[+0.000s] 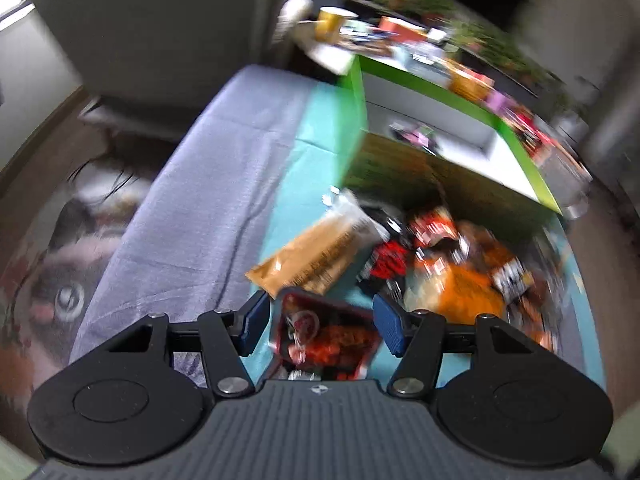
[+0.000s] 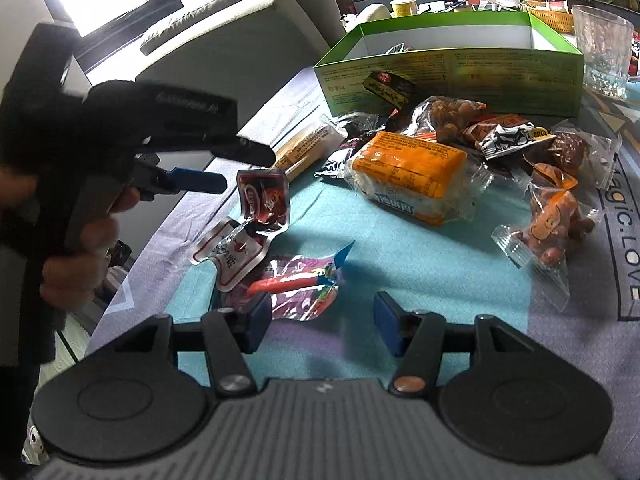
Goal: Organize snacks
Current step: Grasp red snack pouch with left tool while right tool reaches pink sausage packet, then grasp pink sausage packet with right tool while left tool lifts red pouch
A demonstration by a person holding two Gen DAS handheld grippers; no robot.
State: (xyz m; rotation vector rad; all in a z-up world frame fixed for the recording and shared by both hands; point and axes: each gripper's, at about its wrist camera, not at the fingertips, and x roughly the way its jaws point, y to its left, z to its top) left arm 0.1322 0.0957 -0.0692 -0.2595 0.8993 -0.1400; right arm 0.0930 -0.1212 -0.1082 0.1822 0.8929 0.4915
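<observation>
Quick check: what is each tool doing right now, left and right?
Left tool: open around the dark red snack packet; whether it grips it cannot be told.
Right tool: open, empty, hovering by the purple wrapper.

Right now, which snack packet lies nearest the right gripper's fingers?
The purple packet with the orange stick inside, touching the near edge by the right gripper. The dark red pouch and orange block lie farther off.

My table wears a teal and lavender cloth (image 2: pixel 400 248); on it sit an open green cardboard box (image 2: pixel 452 68), a clear ribbed glass (image 2: pixel 604 52), and scattered plastic-wrapped snacks (image 2: pixel 408 176).
</observation>
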